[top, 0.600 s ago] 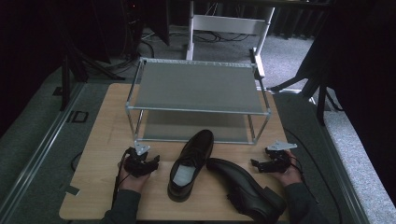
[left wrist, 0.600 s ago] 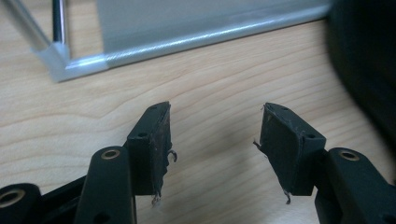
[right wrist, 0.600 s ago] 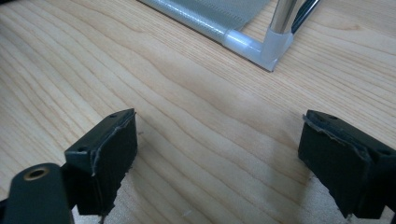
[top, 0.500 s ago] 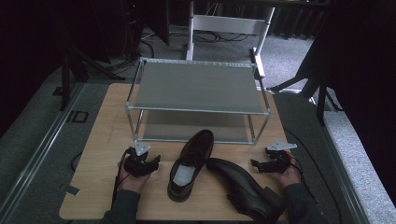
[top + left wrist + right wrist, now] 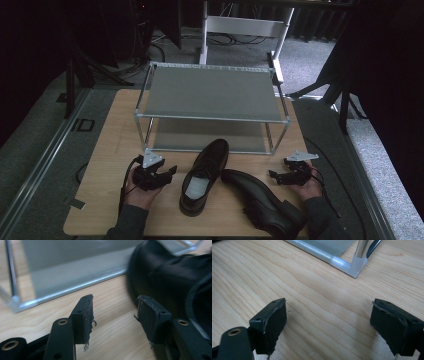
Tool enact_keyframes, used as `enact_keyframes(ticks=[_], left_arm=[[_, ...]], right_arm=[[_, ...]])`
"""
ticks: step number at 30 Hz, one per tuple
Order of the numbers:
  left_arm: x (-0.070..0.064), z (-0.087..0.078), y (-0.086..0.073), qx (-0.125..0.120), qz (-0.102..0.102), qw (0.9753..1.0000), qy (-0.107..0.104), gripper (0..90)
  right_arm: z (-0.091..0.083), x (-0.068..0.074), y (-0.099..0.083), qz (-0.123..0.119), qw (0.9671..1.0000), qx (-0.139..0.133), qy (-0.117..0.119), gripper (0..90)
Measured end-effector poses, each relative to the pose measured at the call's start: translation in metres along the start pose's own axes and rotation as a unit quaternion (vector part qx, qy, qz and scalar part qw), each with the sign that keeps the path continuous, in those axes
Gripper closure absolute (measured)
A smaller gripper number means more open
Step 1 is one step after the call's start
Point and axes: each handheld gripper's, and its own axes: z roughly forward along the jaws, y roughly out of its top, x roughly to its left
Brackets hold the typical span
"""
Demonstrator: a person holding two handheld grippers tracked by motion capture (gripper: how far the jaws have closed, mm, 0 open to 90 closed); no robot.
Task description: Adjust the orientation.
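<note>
Shoes (image 5: 204, 176) (image 5: 262, 201) are seen on the table (image 5: 107, 155) before the rack (image 5: 212, 92), none shelved yet. Left gripper (image 5: 170, 170) and right gripper (image 5: 272, 174) are held spread beside them, nothing gripped; both placements are judged left.

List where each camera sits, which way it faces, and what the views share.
High view: above the person's side, facing forward and down on the table; both hands, left claw, right claw.
Left gripper view: on the left claw, facing the shoe and rack.
Right gripper view: on the right claw, facing the rack's corner.
Shared: rack, tabletop.
</note>
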Motion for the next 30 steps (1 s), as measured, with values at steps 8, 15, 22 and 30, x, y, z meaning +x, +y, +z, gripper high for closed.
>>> enact_keyframes(ticks=[8,15,22,30], left_arm=[[-0.018,-0.003,0.011,0.003,0.034,0.9986,-0.039,49.0],[-0.027,0.002,0.017,0.010,0.053,0.9967,-0.061,50.3],[-0.034,0.011,0.018,0.030,0.069,0.9944,-0.074,53.0],[-0.035,0.015,0.017,0.041,0.075,0.9922,-0.090,56.6]], right_arm=[[0.000,0.000,0.000,0.000,1.0000,0.000,0.000,13.2],[0.000,0.000,0.000,0.000,1.0000,0.000,0.000,13.5],[0.000,0.000,0.000,0.002,1.0000,-0.001,-0.001,14.0],[0.000,0.000,0.000,0.002,1.0000,-0.001,-0.001,14.1]])
